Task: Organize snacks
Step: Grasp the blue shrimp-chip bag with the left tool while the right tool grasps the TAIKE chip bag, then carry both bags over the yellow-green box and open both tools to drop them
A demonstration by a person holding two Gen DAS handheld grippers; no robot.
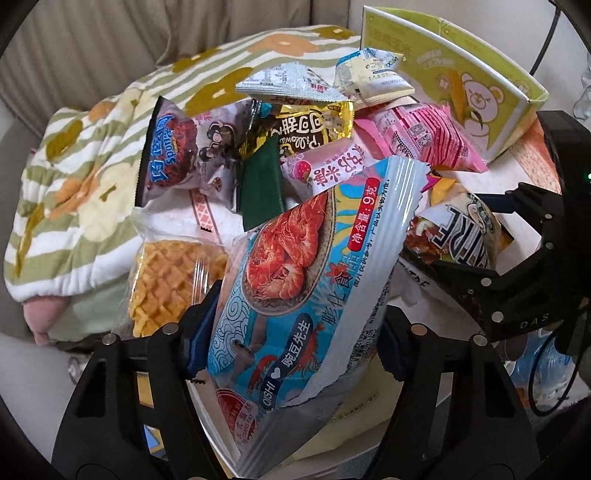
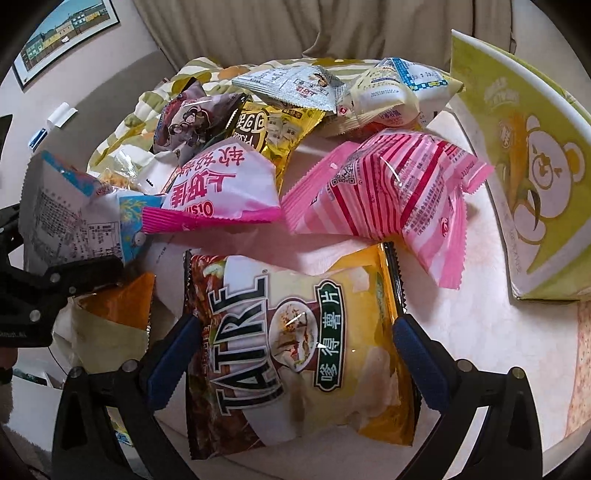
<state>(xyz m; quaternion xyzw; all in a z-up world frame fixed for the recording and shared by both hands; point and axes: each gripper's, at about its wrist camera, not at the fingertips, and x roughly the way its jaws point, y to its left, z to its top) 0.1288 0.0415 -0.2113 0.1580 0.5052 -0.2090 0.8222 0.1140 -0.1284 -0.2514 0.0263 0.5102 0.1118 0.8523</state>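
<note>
Snacks lie in a loose heap on a pale round table [image 2: 480, 295], spilling from the middle of both views toward the upper edge.

In the left wrist view, the left tongs [image 1: 295, 339] have their blue pads pressed against both sides of a blue-and-white prawn-cracker bag [image 1: 295, 280] printed with red shrimp — the bag stands tilted between them at lower centre, gripped. Just left of it lies a clear packet of golden waffle biscuits [image 1: 166, 284]. Above sit a purple chocolate-snack bag [image 1: 184, 155], a gold foil packet [image 1: 306, 125] and a dark green flat packet [image 1: 260, 184]. A green-and-white striped blanket with orange flowers [image 1: 85, 155] fills the left side.

In the right wrist view, the right tongs [image 2: 291, 358] straddle a yellow-and-brown potato-chip bag lettered TATRE [image 2: 295, 350], which lies flat at lower centre. The blue pads stand at the bag's two side edges; whether they press on it I cannot tell. Above it, to the right, rests a pink striped wrapper [image 2: 388, 195], and to the left a white-and-magenta packet [image 2: 221, 188]. At the top lie a silver triangular packet [image 2: 291, 86] and a cream-coloured pouch [image 2: 399, 92].

A yellow-green cardboard box with a cartoon bear [image 2: 535, 166] stands open at the right edge of that view — beside the heap, on the table. A framed picture [image 2: 62, 35] hangs in the upper left corner.
</note>
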